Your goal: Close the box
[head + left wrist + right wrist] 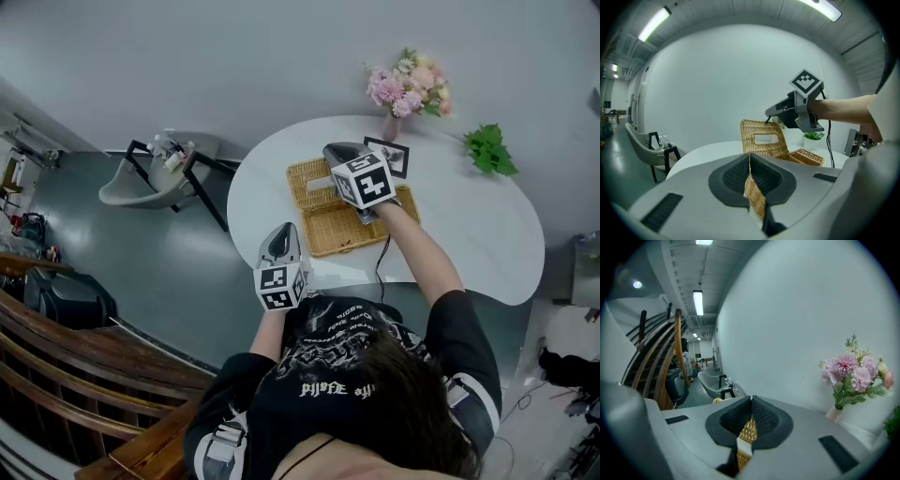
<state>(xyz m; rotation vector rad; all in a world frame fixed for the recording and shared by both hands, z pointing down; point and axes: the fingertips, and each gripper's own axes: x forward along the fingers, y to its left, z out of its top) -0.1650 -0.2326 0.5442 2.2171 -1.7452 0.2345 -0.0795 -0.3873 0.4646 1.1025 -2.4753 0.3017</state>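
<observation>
Wicker box point(342, 232) sits mid-surface point(469, 234), open, w/ its lid point(764, 140) standing nearly upright on the side toward the chair point(141, 183). Right tongs point(331, 150) reach over the box, arm stretched out. Pads drawn together, tip right at the lid's top edge. Can't tell if it's nipping the weave or just touching. Left tongs point(284, 231) hover at the near rim of the surface, near the box's corner but apart from it. Pads pressed together, nothing btwn the tips, only a sliver of wicker seen thru the slit lower down. Behind the box: small framed pic point(389, 155), pink flowers point(410, 89) in a vase, green plant point(487, 148) off to one side. The chair's grey, down on the floor, well apart.
</observation>
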